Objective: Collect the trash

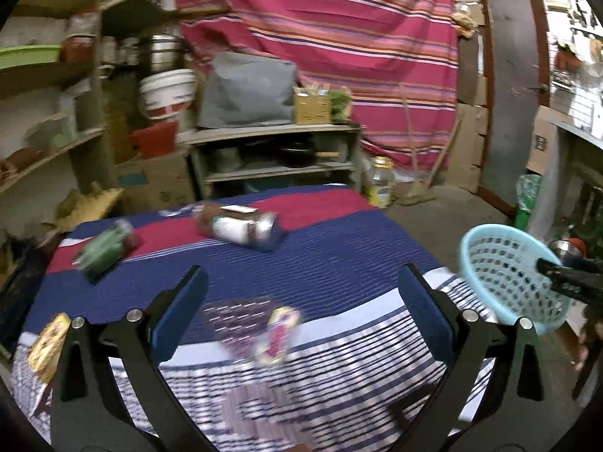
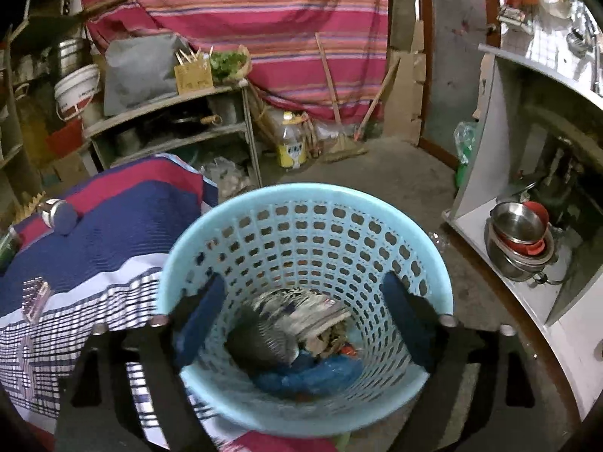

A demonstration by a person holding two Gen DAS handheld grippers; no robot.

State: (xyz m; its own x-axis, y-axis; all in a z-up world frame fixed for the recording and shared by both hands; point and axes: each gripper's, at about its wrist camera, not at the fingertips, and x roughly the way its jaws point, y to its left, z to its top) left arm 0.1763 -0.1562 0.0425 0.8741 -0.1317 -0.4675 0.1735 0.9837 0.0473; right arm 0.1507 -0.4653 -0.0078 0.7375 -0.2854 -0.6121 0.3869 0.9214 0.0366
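Beside the right edge of the table (image 1: pixel 339 263) hangs the blue basket (image 2: pixel 301 203), and it already has some trash in it: crumpled wrappers (image 2: pixel 301 320) and a blue bag (image 2: pixel 320 373) lie at the bottom. So I think part of the job is done. The right gripper (image 2: pixel 305 316) sits over the basket's mouth with its fingers wide apart and nothing between them.

More trash is left on the table. A can (image 1: pixel 245 228) lies on its side near the far edge. A green packet (image 1: pixel 105 250) lies near the far left corner. A shiny wrapper (image 1: pixel 256 329) rests near the front edge, right in front of the left gripper (image 1: pixel 301 309), which is also wide apart and empty. A yellow packet (image 1: pixel 49 342) sits at the front left corner.

The table wears a blue, red and white striped cloth (image 1: pixel 377 358). The room is crowded: a big pink striped sheet (image 1: pixel 320 37) hangs at the back, with shelves (image 1: pixel 271 132), a bucket (image 1: pixel 167 92) and pots (image 2: pixel 520 241).
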